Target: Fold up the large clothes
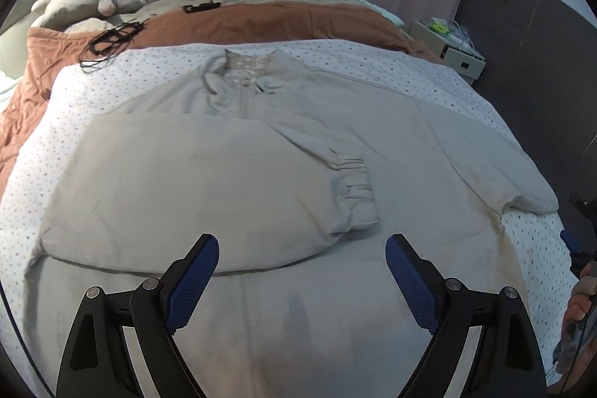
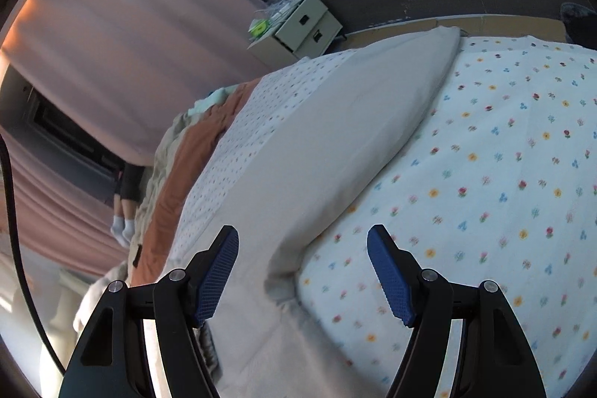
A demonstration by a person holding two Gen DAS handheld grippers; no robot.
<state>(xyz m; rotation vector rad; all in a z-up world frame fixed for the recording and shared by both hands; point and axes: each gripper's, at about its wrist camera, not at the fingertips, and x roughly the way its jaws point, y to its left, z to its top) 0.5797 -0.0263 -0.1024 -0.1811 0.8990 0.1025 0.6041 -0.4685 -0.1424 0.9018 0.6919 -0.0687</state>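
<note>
Below the right gripper (image 2: 303, 273), jaws open & empty, unfolded sleeve (image 2: 335, 137) of jacket (image 1: 261, 304) runs lengthwise away; left gripper (image 1: 302, 280) open, farther.

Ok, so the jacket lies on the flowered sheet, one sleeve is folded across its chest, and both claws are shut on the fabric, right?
Not quite. Both claws are open and hold nothing: the left claw hovers over the jacket in the left wrist view, the right claw over the other sleeve in the right wrist view. The rest is right: the folded sleeve crosses the chest, on the flowered sheet.
</note>
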